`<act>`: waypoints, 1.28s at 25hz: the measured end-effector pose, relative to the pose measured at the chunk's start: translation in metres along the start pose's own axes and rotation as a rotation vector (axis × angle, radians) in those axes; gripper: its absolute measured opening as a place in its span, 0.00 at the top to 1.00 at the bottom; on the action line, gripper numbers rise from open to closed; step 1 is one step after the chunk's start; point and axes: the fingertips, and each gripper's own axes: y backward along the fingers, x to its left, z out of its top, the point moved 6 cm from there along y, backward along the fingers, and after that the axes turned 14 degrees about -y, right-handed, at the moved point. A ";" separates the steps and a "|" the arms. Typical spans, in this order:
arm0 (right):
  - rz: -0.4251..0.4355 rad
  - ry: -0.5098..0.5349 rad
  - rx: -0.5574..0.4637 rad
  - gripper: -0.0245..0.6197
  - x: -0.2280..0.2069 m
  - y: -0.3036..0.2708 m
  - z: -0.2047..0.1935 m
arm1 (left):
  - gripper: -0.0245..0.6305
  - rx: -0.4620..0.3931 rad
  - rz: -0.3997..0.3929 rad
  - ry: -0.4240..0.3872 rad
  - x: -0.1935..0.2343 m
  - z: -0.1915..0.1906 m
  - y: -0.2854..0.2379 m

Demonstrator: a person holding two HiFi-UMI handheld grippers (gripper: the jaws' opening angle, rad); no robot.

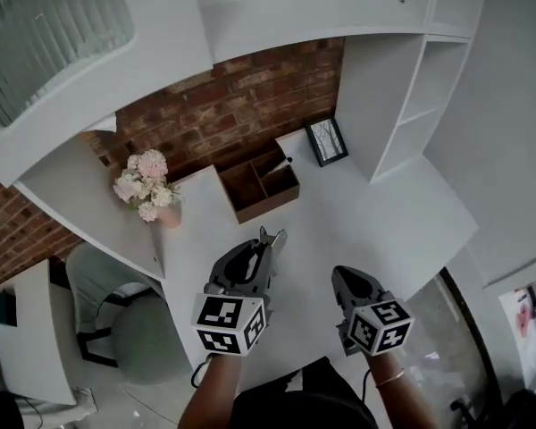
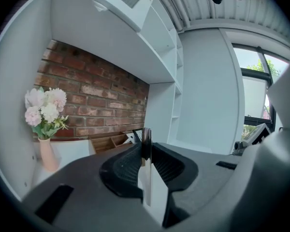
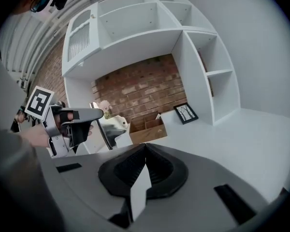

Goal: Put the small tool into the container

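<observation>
Plainly the carry step is in hand: over the white desk [image 1: 366, 231], whose back edge bears the wooden container [image 1: 259, 184], the left gripper [image 1: 266, 244] hangs near the front edge, its jaws pinched on the thin small tool [image 2: 146, 144]. The right gripper [image 3: 145, 146] beside it is closed on nothing. Next, I judge, the left must reach toward the back edge, centre the tool over a compartment and let go.

White desk top [image 1: 375, 222] in front of me. Far left corner: pale pink vase [image 1: 169, 214] w/ bunch of pink & white flowers [image 1: 143, 186], upright, close to the red brick back wall [image 1: 241, 105]. Far edge, right of centre: small black-framed picture [image 1: 327, 140], propped up just beside the white open shelf unit [image 1: 413, 96] on the desk's right side. Off the left edge, down on the floor: grey rounded chair [image 1: 129, 333].
</observation>
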 end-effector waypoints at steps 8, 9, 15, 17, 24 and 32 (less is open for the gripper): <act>0.138 0.047 0.120 0.95 -0.018 -0.056 0.023 | 0.85 0.020 0.173 0.017 0.024 0.013 -0.024; 0.151 0.051 0.131 0.95 -0.019 -0.062 0.026 | 0.85 0.022 0.190 0.019 0.027 0.014 -0.028; 0.230 0.078 0.187 0.95 -0.025 -0.089 0.038 | 0.85 0.026 0.277 0.023 0.042 0.022 -0.051; 0.251 0.085 0.201 0.95 -0.027 -0.097 0.041 | 0.85 0.026 0.298 0.024 0.049 0.025 -0.059; 0.303 0.099 0.253 0.95 -0.029 -0.120 0.040 | 0.85 0.014 0.368 0.047 0.077 0.034 -0.081; 0.309 0.128 0.275 0.95 -0.025 -0.146 0.040 | 0.85 -0.005 0.393 0.046 0.109 0.040 -0.104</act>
